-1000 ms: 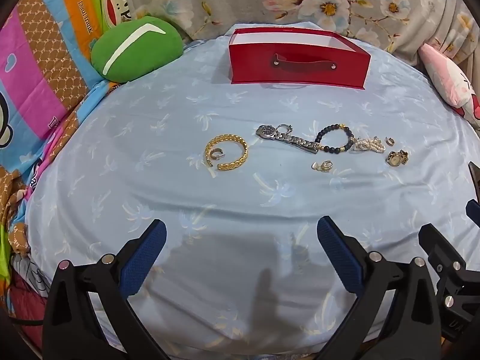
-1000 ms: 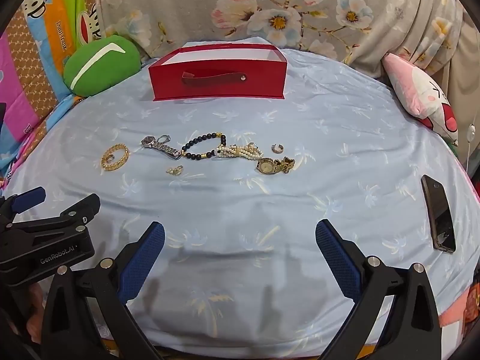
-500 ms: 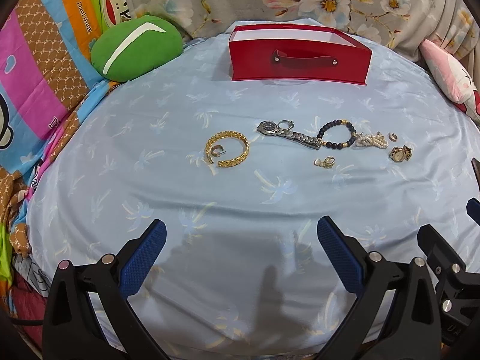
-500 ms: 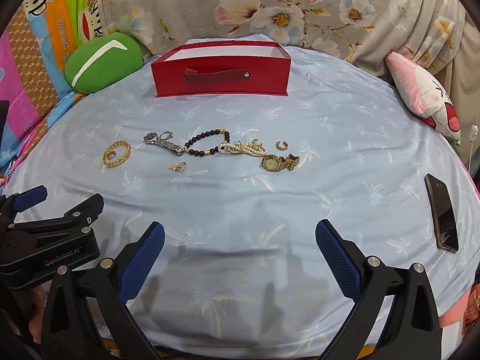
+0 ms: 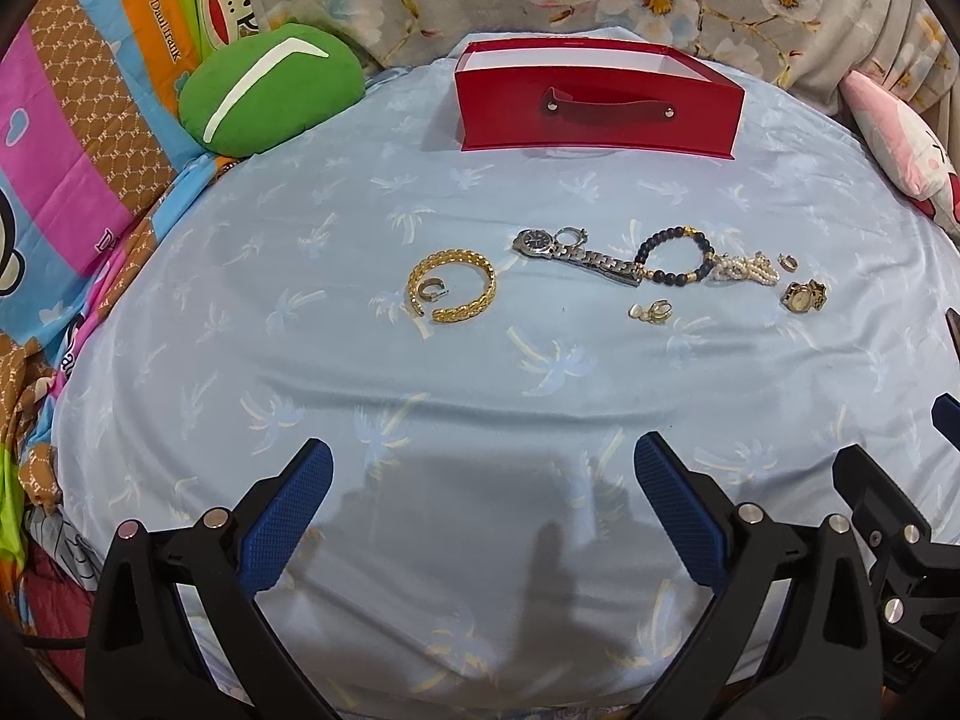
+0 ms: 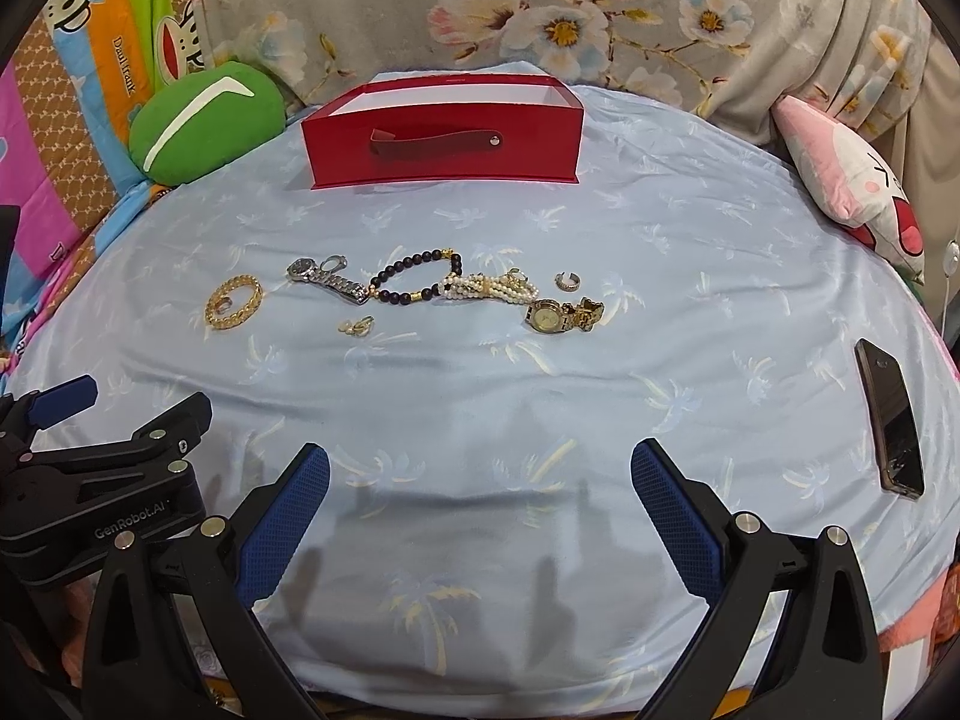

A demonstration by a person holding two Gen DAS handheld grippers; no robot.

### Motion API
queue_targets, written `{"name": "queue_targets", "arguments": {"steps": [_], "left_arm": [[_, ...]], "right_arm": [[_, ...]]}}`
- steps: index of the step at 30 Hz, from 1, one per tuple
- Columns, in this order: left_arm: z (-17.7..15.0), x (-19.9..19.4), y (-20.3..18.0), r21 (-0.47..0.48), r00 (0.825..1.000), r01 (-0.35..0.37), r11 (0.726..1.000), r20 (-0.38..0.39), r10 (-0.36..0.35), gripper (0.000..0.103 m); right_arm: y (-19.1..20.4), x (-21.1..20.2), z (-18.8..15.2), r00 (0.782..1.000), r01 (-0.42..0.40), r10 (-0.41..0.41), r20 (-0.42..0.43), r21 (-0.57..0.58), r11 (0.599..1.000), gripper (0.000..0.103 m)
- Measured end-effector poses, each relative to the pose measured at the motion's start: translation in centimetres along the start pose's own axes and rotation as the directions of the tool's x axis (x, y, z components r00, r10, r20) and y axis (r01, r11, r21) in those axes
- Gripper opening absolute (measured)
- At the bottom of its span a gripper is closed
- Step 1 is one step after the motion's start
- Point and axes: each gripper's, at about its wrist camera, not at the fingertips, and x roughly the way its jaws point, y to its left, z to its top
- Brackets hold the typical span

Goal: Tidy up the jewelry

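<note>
Jewelry lies in a row on the light blue cloth: a gold chain bracelet (image 5: 453, 294) (image 6: 234, 302) with a small hoop inside it, a silver watch (image 5: 573, 255) (image 6: 327, 279), a dark bead bracelet (image 5: 675, 255) (image 6: 417, 277), a pearl bracelet (image 5: 747, 267) (image 6: 492, 288), a small ring (image 6: 567, 281), a gold watch (image 5: 804, 296) (image 6: 561, 315) and small earrings (image 5: 651, 312) (image 6: 357, 326). An open red box (image 5: 597, 111) (image 6: 441, 138) stands behind them. My left gripper (image 5: 480, 480) and right gripper (image 6: 480, 480) hover open and empty near the cloth's front edge.
A green cushion (image 5: 270, 90) sits at the back left and a pink plush pillow (image 6: 852, 180) at the back right. A dark phone (image 6: 891, 420) lies at the right of the cloth. Floral fabric lines the back; colourful cartoon bedding lies left.
Both grippers tilted or eased back slightly, so the box and jewelry sit a little lower in both views. Nothing on the cloth has moved and both grippers remain open.
</note>
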Motion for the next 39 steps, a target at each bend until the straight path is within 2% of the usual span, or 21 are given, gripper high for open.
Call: {"name": "queue_targets", "arguments": {"steps": [39], "left_arm": [[-0.2,1.1,-0.1,0.001,0.999,-0.006,1.0,-0.034,0.006,0.098]], "right_arm": [[0.4,0.7,-0.5,1.0,-0.004,0.004,-0.011,0.002,1.0,0.098]]}}
